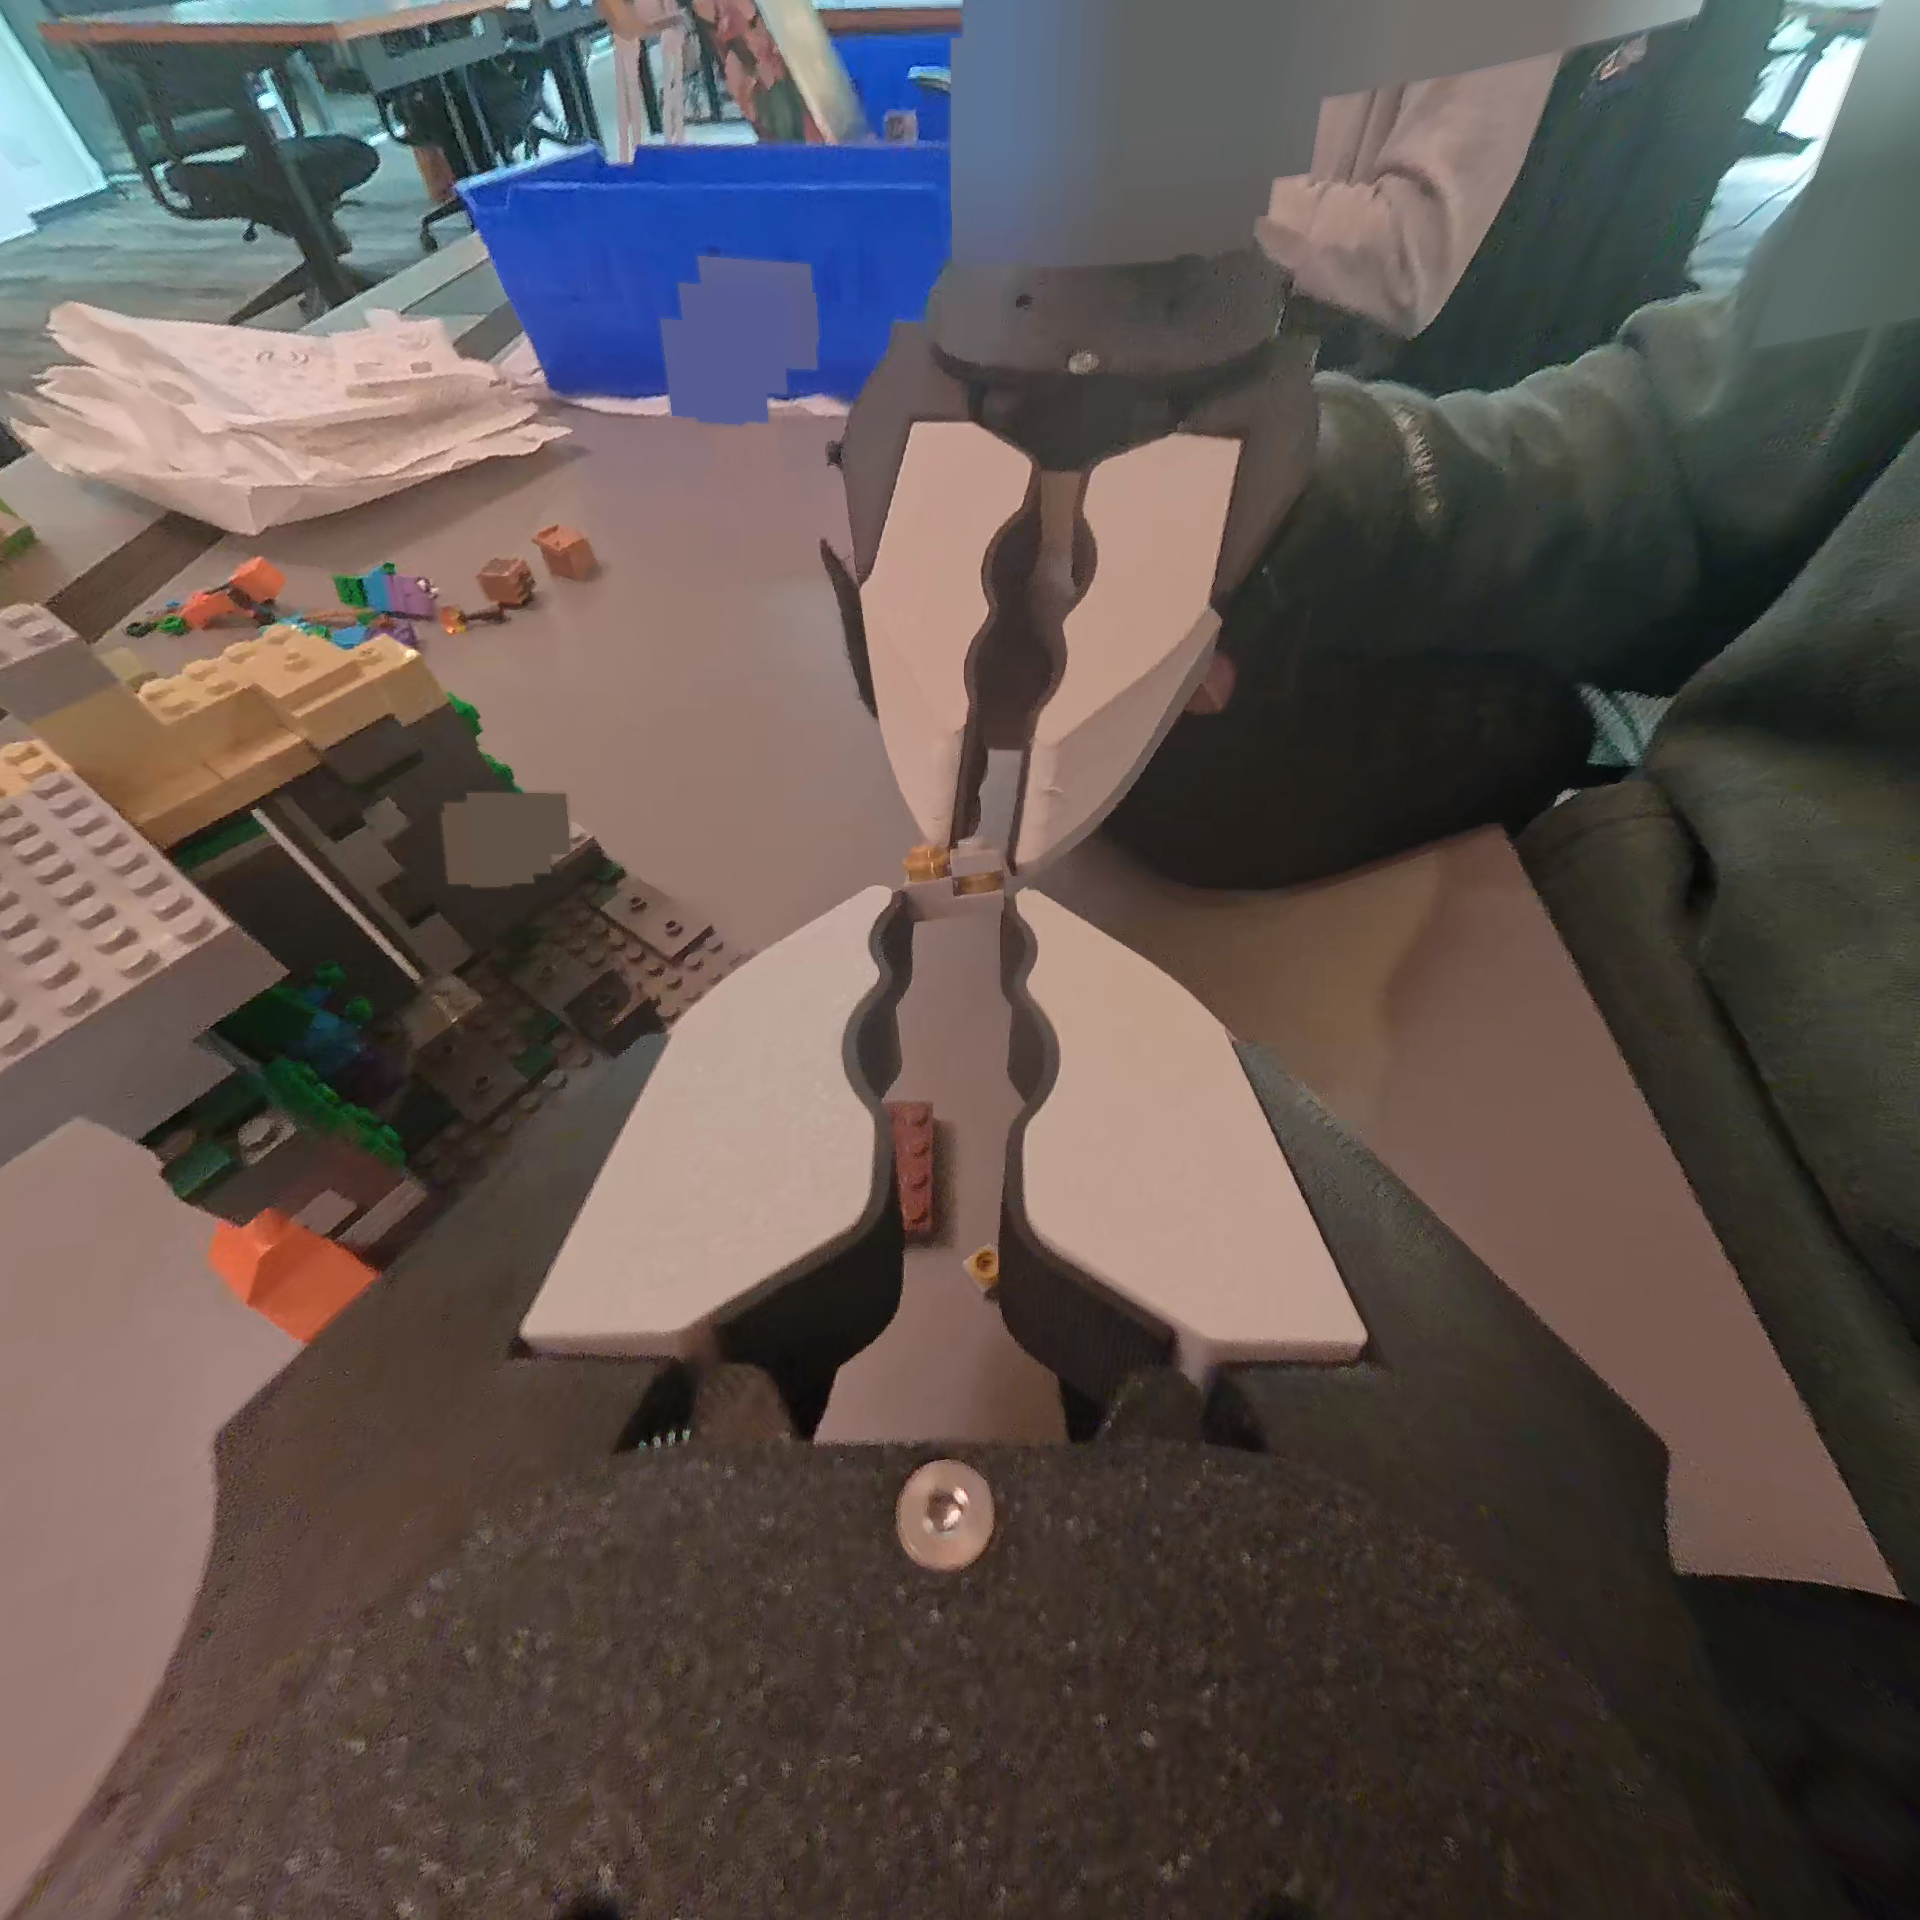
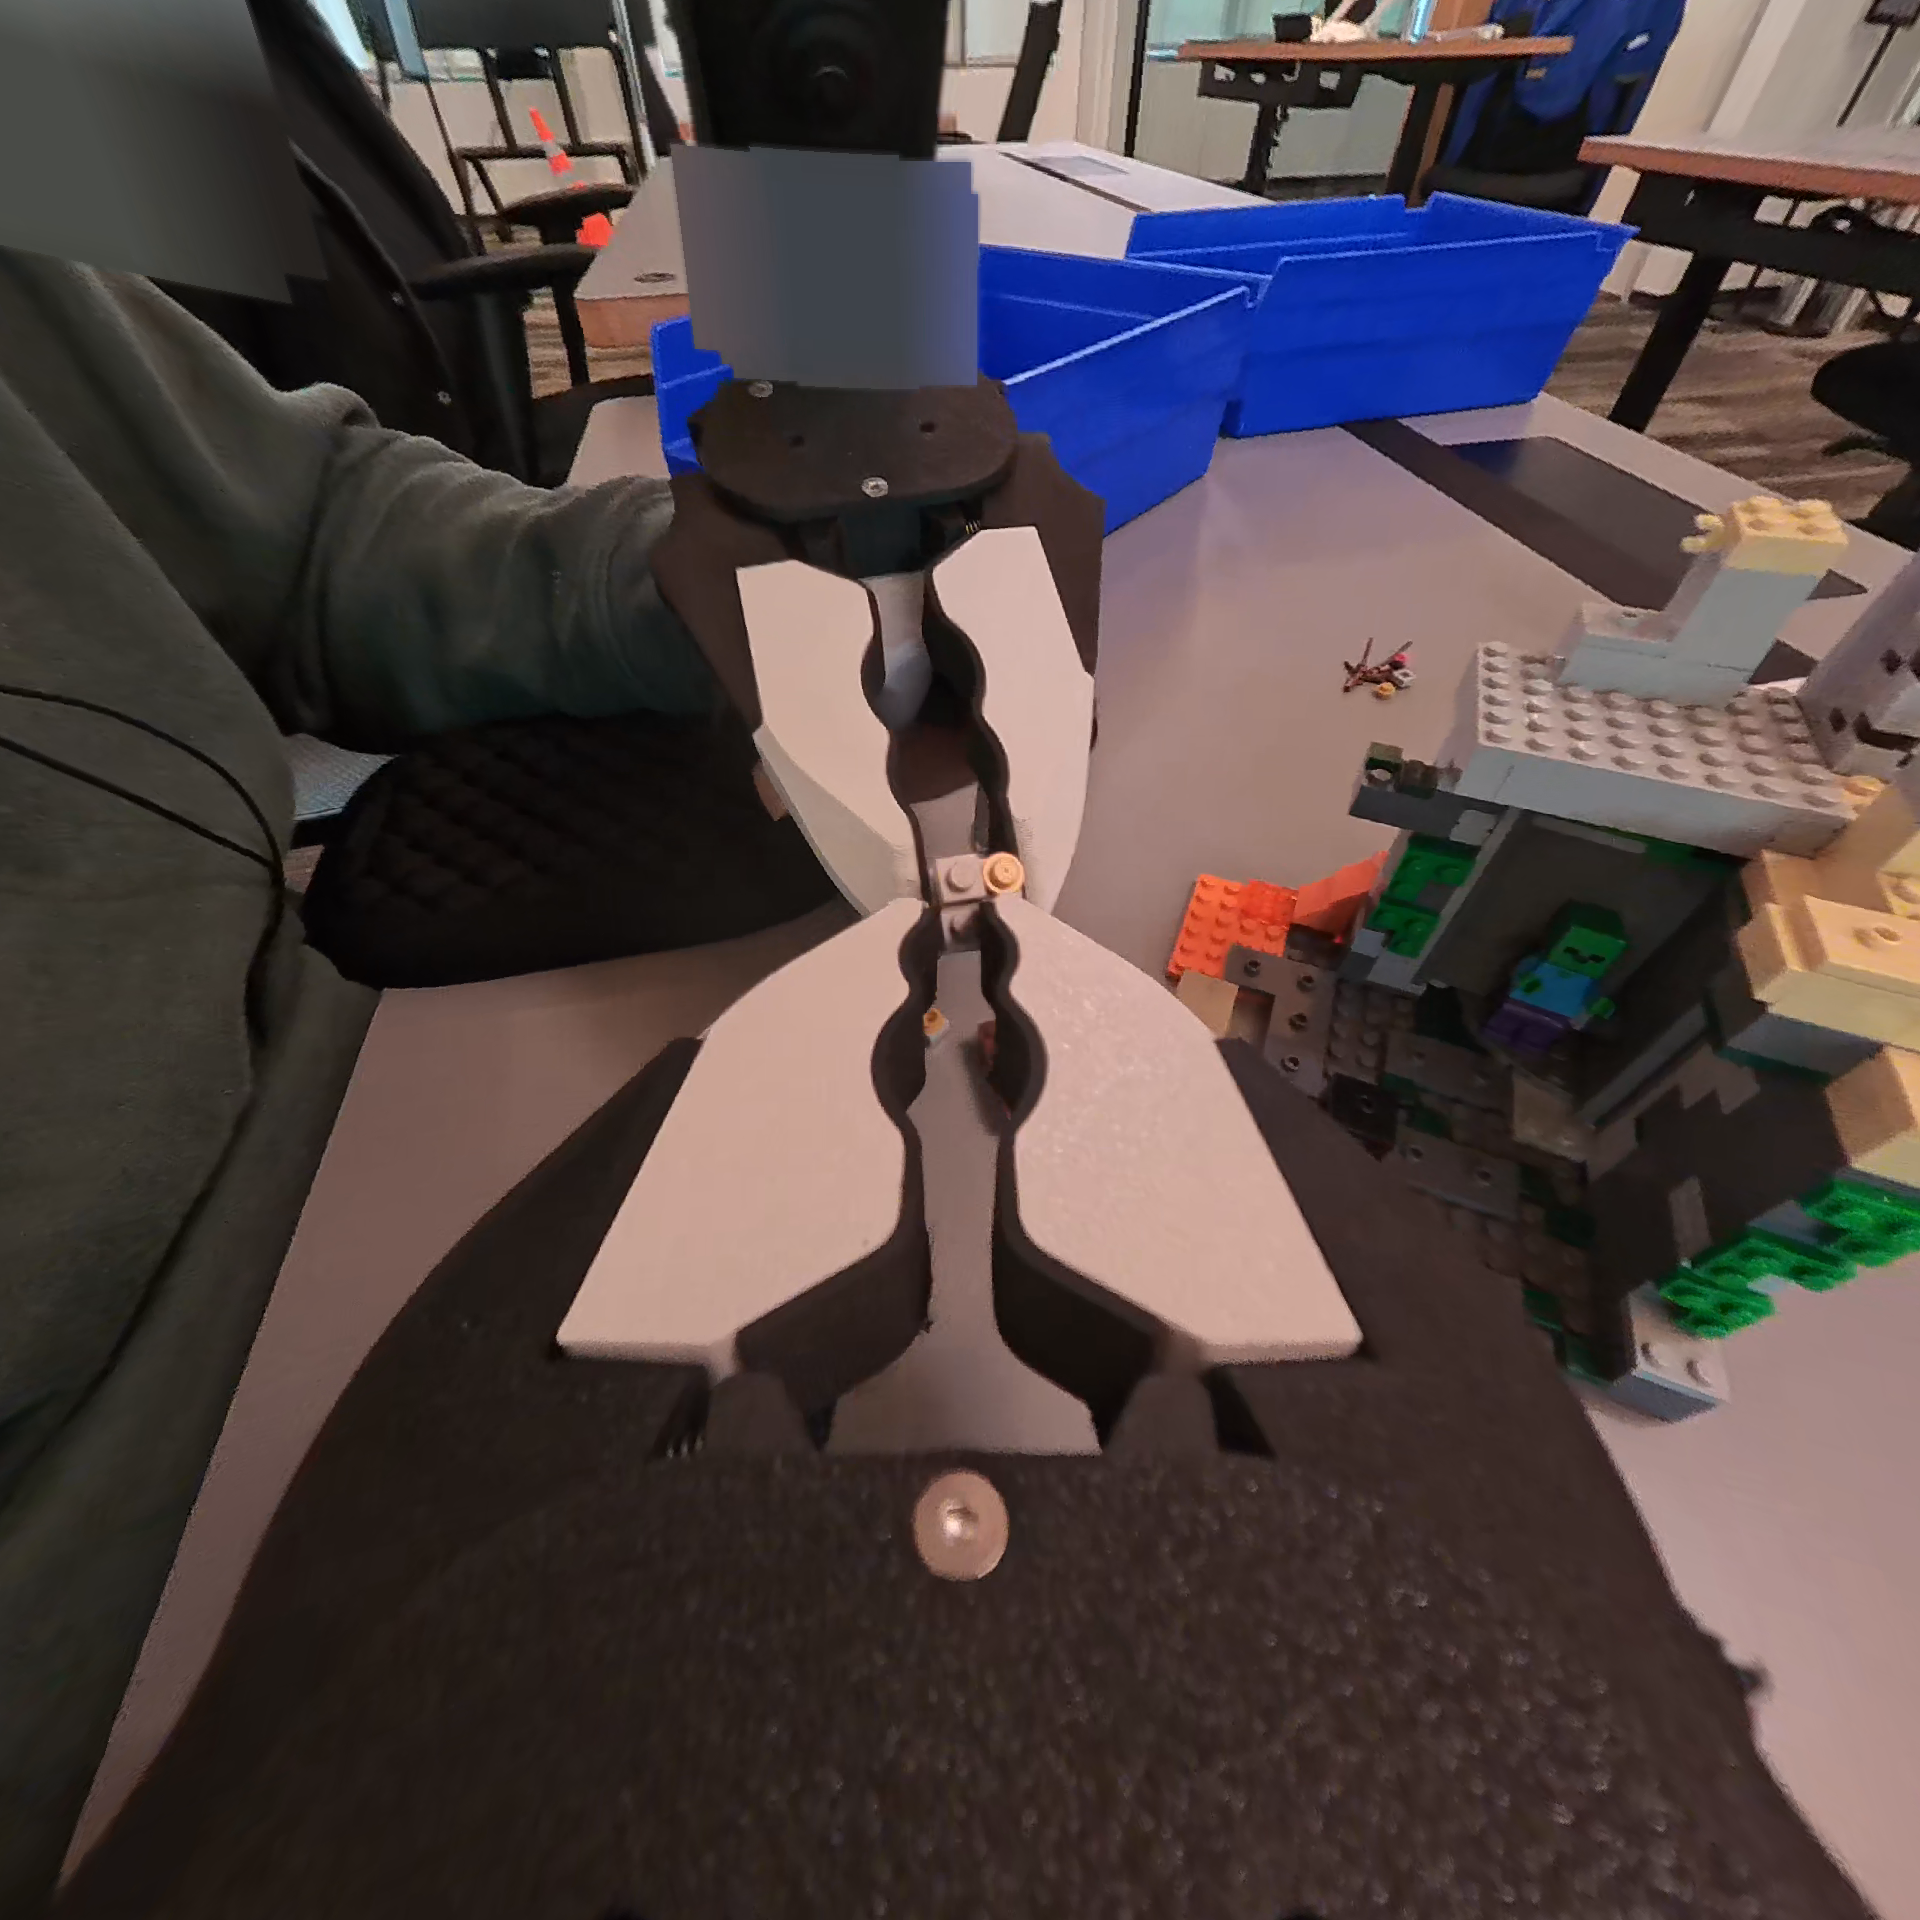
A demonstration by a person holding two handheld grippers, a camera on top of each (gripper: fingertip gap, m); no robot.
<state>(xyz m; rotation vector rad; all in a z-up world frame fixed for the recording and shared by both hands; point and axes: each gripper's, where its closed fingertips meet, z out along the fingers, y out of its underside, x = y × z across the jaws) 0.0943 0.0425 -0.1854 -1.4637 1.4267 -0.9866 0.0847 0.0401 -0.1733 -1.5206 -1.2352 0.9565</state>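
Observation:
My left gripper (image 1: 951, 902) and my right gripper (image 2: 961, 923) meet tip to tip above the grey table (image 1: 727, 644). The left gripper is shut on a small grey brick piece (image 1: 954, 896) with gold studs (image 1: 928, 860) on it. The right gripper (image 1: 977, 831) comes from opposite, shut on a small grey piece (image 2: 961, 914) that touches the first. In the right wrist view the left gripper (image 2: 966, 857) holds the grey plate (image 2: 958, 876) with one gold stud (image 2: 1003, 871). A brown plate (image 1: 916, 1174) and a tiny yellow piece (image 1: 982, 1264) lie on the table below.
A large brick building (image 1: 260, 883) stands left of the grippers, and it also shows in the right wrist view (image 2: 1610, 935). Blue bins (image 2: 1351, 301) stand at the back. Crumpled paper sheets (image 1: 270, 416) and loose bricks (image 1: 364, 603) lie far left. A person's sleeve (image 1: 1507, 499) rests alongside. Left and right tips are no more than a few centimetres apart. The large brick building (image 1: 260, 883) is about equally far from each gripper, around 15 cm.

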